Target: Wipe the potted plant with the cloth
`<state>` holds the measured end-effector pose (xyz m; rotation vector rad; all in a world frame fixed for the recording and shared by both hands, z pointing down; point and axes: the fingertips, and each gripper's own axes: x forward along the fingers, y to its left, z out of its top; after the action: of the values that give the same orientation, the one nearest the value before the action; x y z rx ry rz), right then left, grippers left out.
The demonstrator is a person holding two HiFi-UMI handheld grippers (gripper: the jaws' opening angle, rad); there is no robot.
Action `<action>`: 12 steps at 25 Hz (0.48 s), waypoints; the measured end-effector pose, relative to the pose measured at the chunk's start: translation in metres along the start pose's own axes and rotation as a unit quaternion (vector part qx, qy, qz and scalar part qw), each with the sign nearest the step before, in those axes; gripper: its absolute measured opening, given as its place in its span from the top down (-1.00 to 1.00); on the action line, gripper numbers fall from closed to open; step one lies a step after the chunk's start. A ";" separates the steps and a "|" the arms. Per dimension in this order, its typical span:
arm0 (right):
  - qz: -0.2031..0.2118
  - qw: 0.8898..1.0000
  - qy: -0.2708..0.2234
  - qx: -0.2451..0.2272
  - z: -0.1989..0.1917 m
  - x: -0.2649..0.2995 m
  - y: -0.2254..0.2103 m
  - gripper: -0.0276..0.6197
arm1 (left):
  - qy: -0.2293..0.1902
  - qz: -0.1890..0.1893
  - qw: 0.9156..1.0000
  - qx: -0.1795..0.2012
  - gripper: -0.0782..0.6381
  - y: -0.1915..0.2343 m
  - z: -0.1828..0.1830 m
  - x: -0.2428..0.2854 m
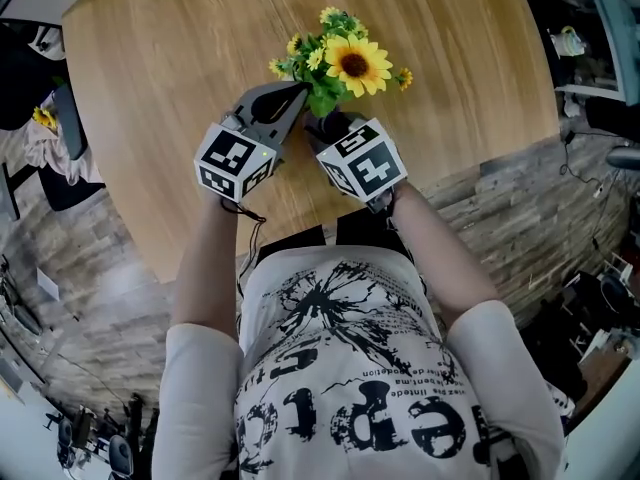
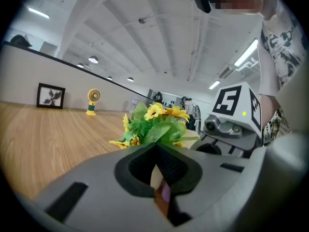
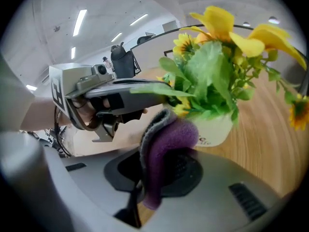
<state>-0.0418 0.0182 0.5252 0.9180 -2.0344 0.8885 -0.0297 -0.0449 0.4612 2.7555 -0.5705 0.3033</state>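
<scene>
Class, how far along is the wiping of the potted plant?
Done: the cloth is clamped in the right hand-held gripper. In hand: its folded end is at the pot, under the leaves; the left hand-held gripper, shut, sits beside them. Left: the pictures don't show how much is wiped, so probably leaves and flowers.

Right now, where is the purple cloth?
In the right gripper view, the purple cloth sits at lower centre, clamped between the jaws of the right gripper, its folded end by the white pot under the leaves.
</scene>
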 end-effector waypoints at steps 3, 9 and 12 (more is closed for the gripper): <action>0.003 1.000 -0.004 -0.001 0.001 -0.001 0.010 0.69 | 0.004 0.002 1.000 0.007 0.78 0.000 -0.001 -0.002; -0.001 0.999 -0.001 0.043 -0.019 -0.023 -0.005 0.69 | 0.013 0.010 1.000 0.006 0.77 -0.001 -0.004 -0.002; -0.038 0.998 0.011 0.042 -0.032 -0.039 -0.032 0.69 | 0.018 0.023 1.000 -0.006 0.77 -0.001 -0.005 -0.004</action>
<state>0.0136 0.0395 0.5189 1.0208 -1.9430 0.9438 -0.0333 -0.0411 0.4649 2.7229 -0.6250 0.3569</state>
